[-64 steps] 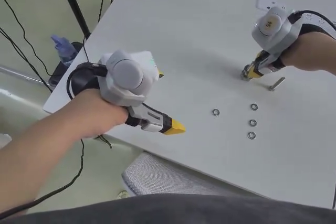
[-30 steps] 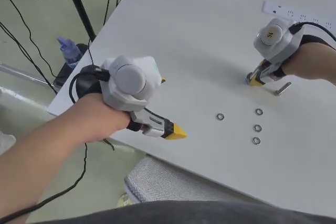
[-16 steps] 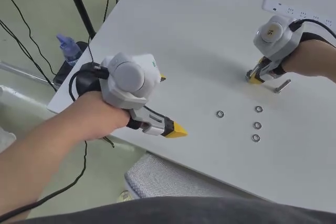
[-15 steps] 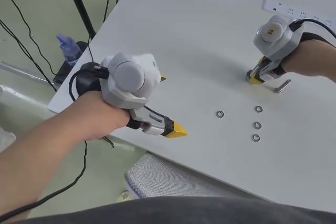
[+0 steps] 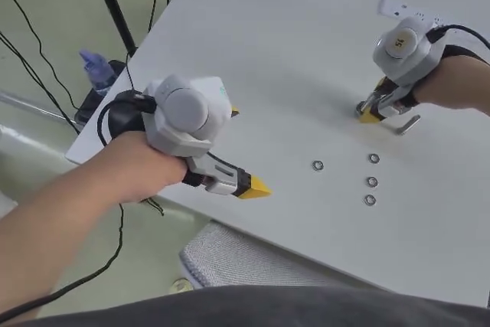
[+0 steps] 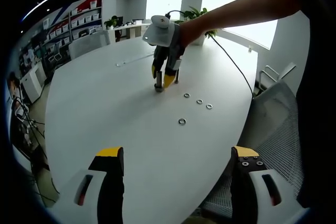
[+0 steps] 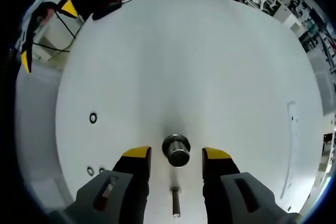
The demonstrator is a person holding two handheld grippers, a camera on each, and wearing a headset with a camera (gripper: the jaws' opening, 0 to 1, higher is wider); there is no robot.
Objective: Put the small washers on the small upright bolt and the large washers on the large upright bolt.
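A large bolt [image 7: 177, 150] stands upright on the white table [image 5: 291, 51], seen from above between the jaws of my right gripper [image 7: 177, 155]. The jaws are open, with a gap on each side of the bolt. A small bolt [image 5: 407, 123] lies flat just beside that gripper [image 5: 369, 115]. Several washers lie loose nearer the table's front edge: one [image 5: 318, 165] apart on the left, three [image 5: 371, 181] in a short row. My left gripper [image 5: 256, 186] hovers open over the front edge, holding nothing, well left of the washers [image 6: 199, 100].
A white power strip [image 5: 398, 10] lies at the far side of the table. Off the left edge stand a monitor stand [image 5: 115, 9], cables and a blue spray bottle [image 5: 93, 67] on the floor. A grey chair [image 5: 245, 262] sits under the front edge.
The headset has shifted a little, so the picture has moved. The right gripper stays at the upright bolt and the left gripper holds its place. The washers lie as before.
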